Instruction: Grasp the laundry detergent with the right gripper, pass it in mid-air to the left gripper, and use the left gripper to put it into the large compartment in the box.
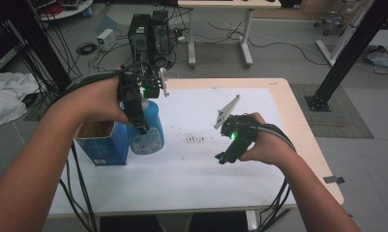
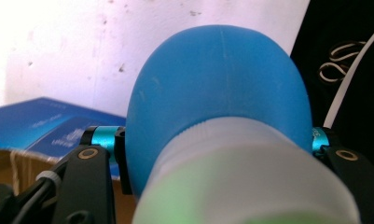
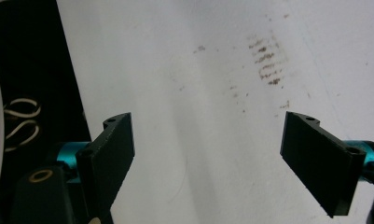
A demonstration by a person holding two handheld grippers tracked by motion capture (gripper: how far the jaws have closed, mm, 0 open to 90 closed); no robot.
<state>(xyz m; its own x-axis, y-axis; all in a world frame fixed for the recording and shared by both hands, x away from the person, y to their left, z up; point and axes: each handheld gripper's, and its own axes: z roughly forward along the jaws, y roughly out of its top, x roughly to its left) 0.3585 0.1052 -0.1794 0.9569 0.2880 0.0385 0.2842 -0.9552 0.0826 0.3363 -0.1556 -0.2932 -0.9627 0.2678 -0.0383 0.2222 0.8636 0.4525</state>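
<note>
Left gripper [image 1: 142, 126] fingers clamp round blue plastic bottle [image 1: 148, 130] beside blue cardboard box [image 1: 104, 142]; right gripper [image 1: 224, 156] fingers wide above white tabletop [image 1: 196, 169].

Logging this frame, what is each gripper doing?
Left gripper: shut on the blue plastic bottle.
Right gripper: open, holding nothing.

High view overhead; claw cameras close above the table [image 1: 278, 96]

Wooden table [image 1: 298, 121], stained white sheet [image 1: 191, 159], blue box [image 1: 104, 145]
</note>
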